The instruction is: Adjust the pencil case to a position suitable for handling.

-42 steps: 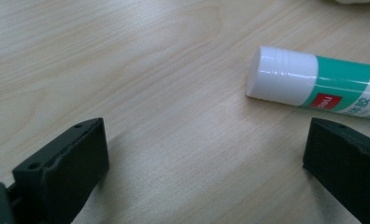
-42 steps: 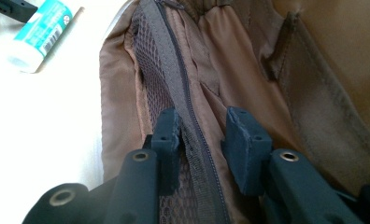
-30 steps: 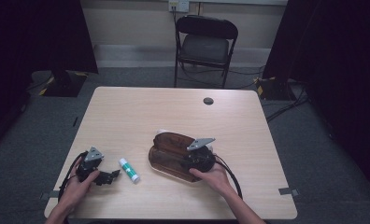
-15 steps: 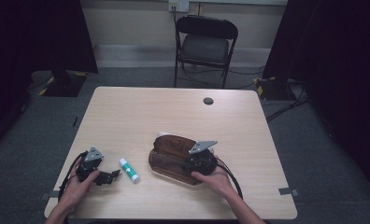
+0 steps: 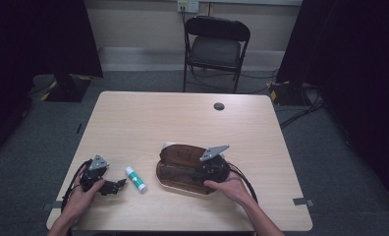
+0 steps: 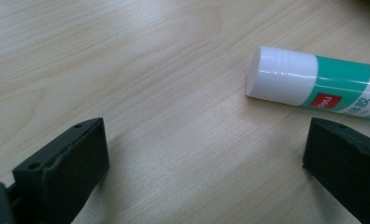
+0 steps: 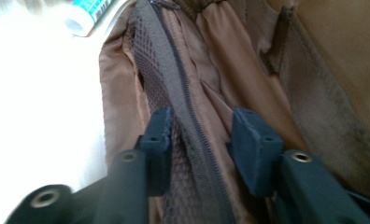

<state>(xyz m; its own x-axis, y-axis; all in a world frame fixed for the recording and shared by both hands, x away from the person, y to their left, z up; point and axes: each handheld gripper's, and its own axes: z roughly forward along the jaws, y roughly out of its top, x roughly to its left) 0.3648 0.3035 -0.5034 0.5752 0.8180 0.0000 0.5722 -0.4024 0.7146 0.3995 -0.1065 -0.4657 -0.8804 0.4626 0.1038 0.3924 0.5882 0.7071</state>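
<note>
right gripper [image 7: 202,144] astride pouch flap [image 7: 183,93]

Room dim w/ table [image 5: 148,123] lit from above; right gripper view overexposed at left, blurry.

— Is there any writing to read here?
— Only on the glue stick [image 6: 323,84]. In the left gripper view its green and white label carries a small red patch with white letters, cut off and seen at an angle; they look like "no" or "ng", but I cannot tell which.
— Anything beside that?
— Some white characters on the green band at the frame's edge, too cropped to read.
</note>
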